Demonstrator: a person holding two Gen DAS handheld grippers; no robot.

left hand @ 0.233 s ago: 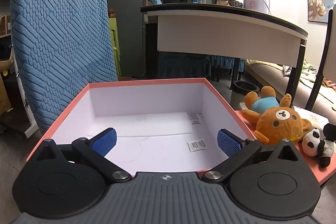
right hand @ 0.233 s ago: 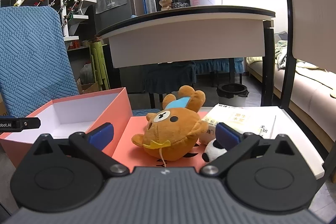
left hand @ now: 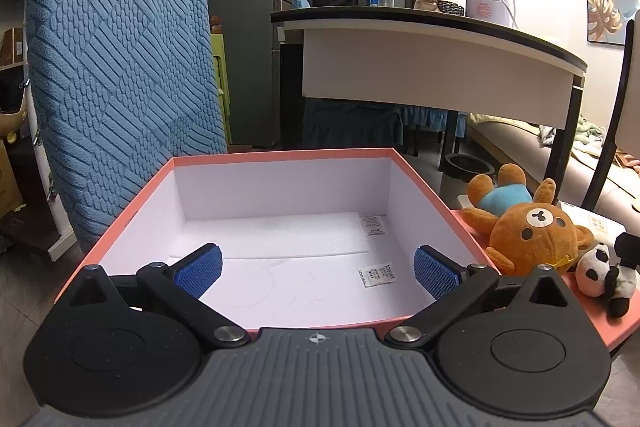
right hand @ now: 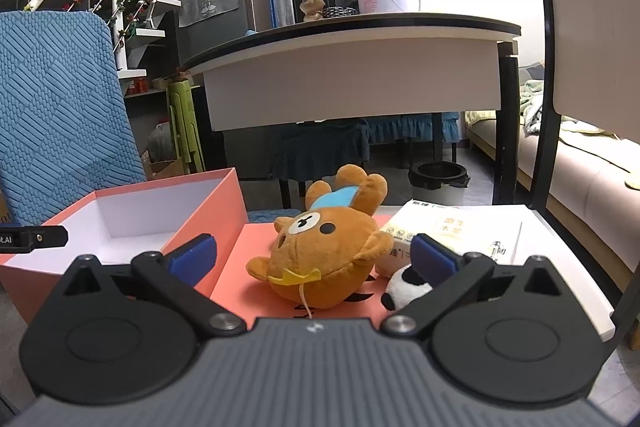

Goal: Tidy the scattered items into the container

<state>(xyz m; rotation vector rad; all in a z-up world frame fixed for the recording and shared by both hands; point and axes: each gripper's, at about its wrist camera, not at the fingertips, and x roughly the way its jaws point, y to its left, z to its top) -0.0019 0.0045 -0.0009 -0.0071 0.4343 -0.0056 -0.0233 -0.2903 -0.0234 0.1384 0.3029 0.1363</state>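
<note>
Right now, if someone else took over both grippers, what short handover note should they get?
Left gripper: open, empty, hovering over the pink cardboard box with white lining.
Right gripper: open, empty, facing the brown plush bear in a blue shirt.
Bear lies on the flat pink lid beside the box; small black-and-white plush panda and pale yellow tissue pack sit just right of it.
Done: nothing packed; box holds only two small white packets.
Left: bear, panda, tissues into box.

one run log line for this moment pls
left gripper: open over box | right gripper: open, facing bear | panda beside bear | box holds no toys
</note>
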